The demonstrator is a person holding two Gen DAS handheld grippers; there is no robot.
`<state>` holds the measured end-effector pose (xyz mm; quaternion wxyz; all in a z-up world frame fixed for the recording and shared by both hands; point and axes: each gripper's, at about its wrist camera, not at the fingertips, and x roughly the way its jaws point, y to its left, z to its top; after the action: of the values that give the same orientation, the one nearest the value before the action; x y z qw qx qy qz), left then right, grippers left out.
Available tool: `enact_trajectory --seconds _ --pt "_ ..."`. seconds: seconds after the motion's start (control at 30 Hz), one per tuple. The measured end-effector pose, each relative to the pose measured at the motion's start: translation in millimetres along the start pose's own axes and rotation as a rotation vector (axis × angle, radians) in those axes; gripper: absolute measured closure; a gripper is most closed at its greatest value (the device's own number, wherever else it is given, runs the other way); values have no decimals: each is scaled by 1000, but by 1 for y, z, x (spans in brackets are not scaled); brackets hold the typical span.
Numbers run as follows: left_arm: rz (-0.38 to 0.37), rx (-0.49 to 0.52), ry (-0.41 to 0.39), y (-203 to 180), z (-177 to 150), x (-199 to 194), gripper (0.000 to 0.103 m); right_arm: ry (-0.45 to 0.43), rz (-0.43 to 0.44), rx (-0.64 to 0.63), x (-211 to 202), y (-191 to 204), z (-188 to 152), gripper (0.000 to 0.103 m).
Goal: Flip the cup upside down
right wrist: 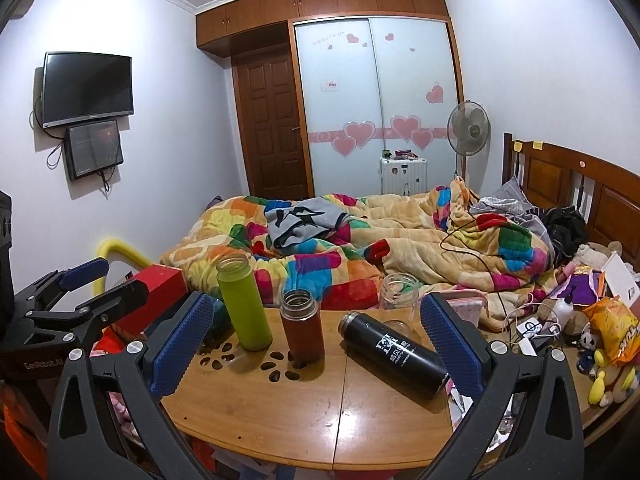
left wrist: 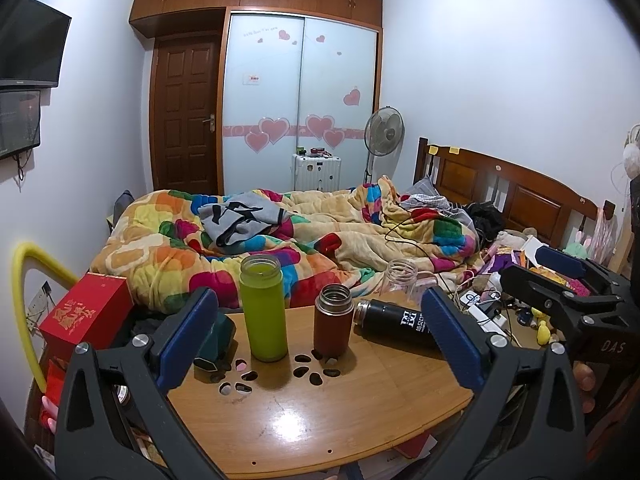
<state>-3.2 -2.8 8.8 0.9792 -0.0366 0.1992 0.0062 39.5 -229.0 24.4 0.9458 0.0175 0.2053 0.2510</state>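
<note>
From the left wrist view, the left gripper [left wrist: 320,328] hangs over the wooden tabletop [left wrist: 320,412] with its jaws spread wide and gripping nothing. Outside the left jaw sits a red box [left wrist: 86,308], and pressed close against that jaw's inner face is a dark green object [left wrist: 216,340] that I cannot identify. Between the jaws, going rightward, stand a green bottle [left wrist: 263,306], upright and uncapped, then a shorter brown cup [left wrist: 334,320], also upright with its mouth open. Right of it a black flask [left wrist: 394,322] lies on its side, its mouth pointing toward the brown cup and its base hidden behind the right jaw. Beyond the flask, at the tabletop's far edge, stands a clear jar [left wrist: 396,278], upright. Outside the right jaw the right gripper [left wrist: 544,270] appears, held apart from all the vessels.

In the right wrist view, the right gripper [right wrist: 316,328] also has its jaws parted and empty. The left gripper [right wrist: 106,282] shows beyond the left jaw. Between the jaws stand the green bottle [right wrist: 244,302] nearest the left jaw, the brown cup [right wrist: 302,324] near the middle, and the black flask [right wrist: 394,350] lying tilted, its base just beside the right jaw. The clear jar [right wrist: 398,298] stands behind the flask. A bed [right wrist: 400,240] with a patchwork quilt lies past the tabletop [right wrist: 280,412].
</note>
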Motion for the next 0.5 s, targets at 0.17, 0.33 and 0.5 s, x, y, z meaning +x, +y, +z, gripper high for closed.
enact_trajectory --seconds 0.17,0.33,0.5 --pt "0 1 -1 0 -1 -1 0 0 0 1 0 0 1 0" --pt "1 1 0 -1 0 -1 0 -1 0 0 0 0 1 0" --pt "1 0 -2 -1 1 -2 0 -1 1 0 -1 2 0 0"
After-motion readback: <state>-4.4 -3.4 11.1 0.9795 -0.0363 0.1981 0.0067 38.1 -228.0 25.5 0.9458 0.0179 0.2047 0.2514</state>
